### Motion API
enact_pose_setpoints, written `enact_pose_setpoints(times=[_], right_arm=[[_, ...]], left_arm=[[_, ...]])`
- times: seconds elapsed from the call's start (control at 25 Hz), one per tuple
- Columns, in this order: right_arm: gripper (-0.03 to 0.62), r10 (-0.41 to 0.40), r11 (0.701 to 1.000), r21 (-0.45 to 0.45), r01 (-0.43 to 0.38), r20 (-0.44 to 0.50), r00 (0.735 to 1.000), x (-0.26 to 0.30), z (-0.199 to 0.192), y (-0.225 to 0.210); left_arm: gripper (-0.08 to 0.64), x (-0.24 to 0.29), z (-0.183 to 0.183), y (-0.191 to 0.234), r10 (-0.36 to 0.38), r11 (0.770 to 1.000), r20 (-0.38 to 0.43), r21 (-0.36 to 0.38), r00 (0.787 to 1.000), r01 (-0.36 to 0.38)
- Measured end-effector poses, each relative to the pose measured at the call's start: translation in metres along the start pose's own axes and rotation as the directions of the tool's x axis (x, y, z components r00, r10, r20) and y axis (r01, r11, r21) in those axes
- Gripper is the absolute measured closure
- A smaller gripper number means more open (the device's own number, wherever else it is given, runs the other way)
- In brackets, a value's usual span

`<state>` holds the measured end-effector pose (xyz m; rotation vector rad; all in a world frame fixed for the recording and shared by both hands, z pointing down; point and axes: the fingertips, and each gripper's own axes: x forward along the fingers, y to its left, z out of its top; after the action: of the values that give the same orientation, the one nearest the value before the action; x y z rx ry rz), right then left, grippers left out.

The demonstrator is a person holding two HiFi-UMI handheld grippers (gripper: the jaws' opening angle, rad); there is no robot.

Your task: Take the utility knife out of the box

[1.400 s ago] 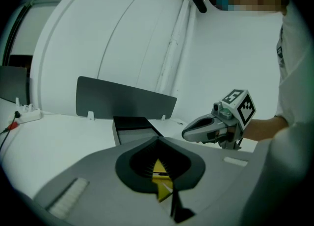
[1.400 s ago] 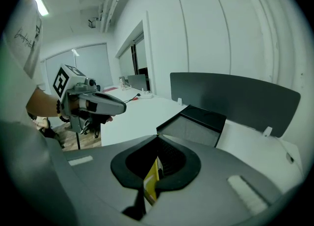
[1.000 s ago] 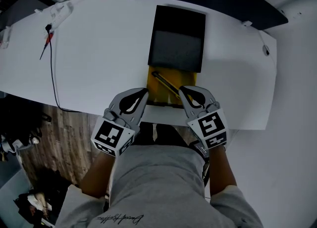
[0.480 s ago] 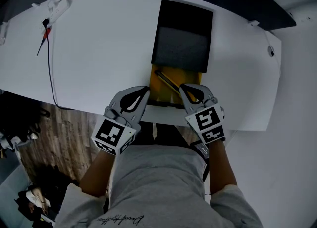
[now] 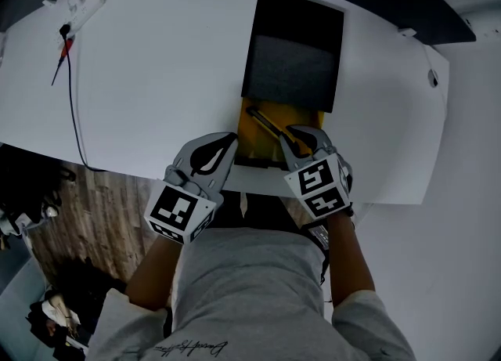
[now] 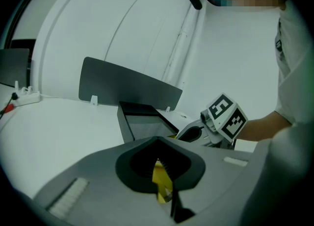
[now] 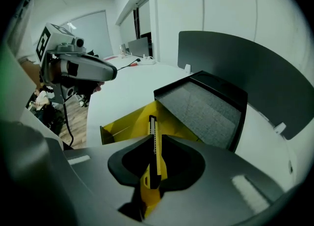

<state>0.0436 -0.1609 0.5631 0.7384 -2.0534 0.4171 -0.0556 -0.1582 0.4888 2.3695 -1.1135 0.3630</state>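
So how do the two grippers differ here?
The left gripper is shut on an edge of the yellow box. The right gripper has the utility knife between jaws that have just been opening, unclamped. The left points nearly level, the right steeply down. Both are at the box's near end.

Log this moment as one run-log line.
left gripper: shut on yellow box edge | right gripper: jaws just opened, astride utility knife, no grip yet | utility knife: lying in yellow box
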Motion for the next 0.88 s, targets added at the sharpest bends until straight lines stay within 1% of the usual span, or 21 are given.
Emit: enact_pose_setpoints(times=[0.36,0.88], right_arm=[[0.483,0.023,0.999,-0.035,-0.027,-0.104,0.994,0.023,-0.013,0.005],[0.437,0.041,0.995,-0.078,-0.059,-0.213,0.976,0.045,-0.026,0.013]], left_arm=[[0.558,0.005,-0.009,0.007,-0.010,1.000,-0.014,-0.023,1.000,0.010],[0.558,0.005,-0.019,0.017,-0.013,0.999,-0.029,-0.046,1.000,0.011]])
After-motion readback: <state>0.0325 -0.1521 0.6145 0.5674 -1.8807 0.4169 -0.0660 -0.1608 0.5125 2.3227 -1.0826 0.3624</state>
